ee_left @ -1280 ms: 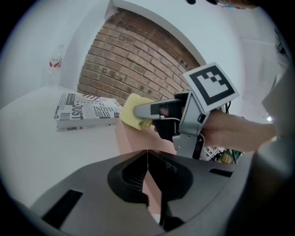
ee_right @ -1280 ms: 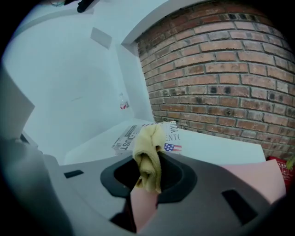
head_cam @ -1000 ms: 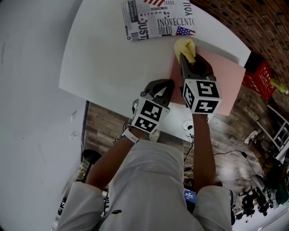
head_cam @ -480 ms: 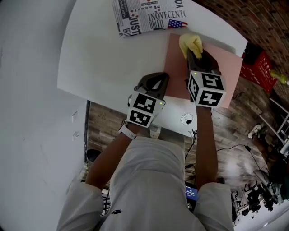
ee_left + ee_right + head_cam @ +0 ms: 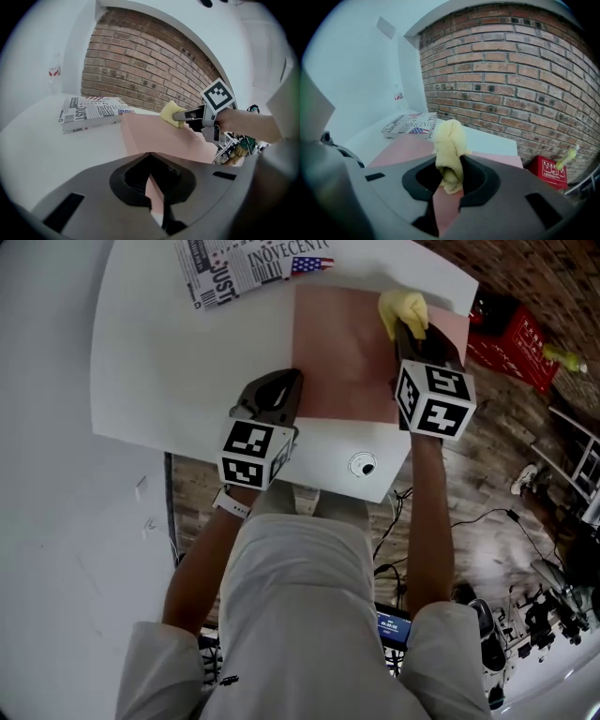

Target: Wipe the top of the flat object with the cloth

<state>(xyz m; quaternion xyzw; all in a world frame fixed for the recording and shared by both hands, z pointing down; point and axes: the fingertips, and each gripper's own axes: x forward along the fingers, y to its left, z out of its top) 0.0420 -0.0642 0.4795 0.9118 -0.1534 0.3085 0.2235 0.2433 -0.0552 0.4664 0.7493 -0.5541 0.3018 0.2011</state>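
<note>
A flat pink sheet (image 5: 342, 352) lies on the white table (image 5: 169, 362). My right gripper (image 5: 403, 331) is shut on a yellow cloth (image 5: 402, 308), which touches the sheet near its far right part. The right gripper view shows the cloth (image 5: 449, 140) bunched between the jaws above the sheet (image 5: 403, 147). My left gripper (image 5: 292, 381) is shut, its tips down on the sheet's left edge near the front corner. In the left gripper view the sheet (image 5: 159, 136) runs under the tips (image 5: 151, 154); whether they pinch it I cannot tell. The cloth (image 5: 171, 113) shows there too.
A box printed with newspaper text (image 5: 253, 263) lies at the table's far left, beyond the sheet. A round hole (image 5: 364, 465) sits in the table by its front edge. A red crate (image 5: 511, 334) stands on the floor to the right, against the brick wall (image 5: 511, 70).
My right gripper has carried the cloth across the pink sheet from its far left corner toward the right. The left gripper has stayed at the sheet's left edge.
</note>
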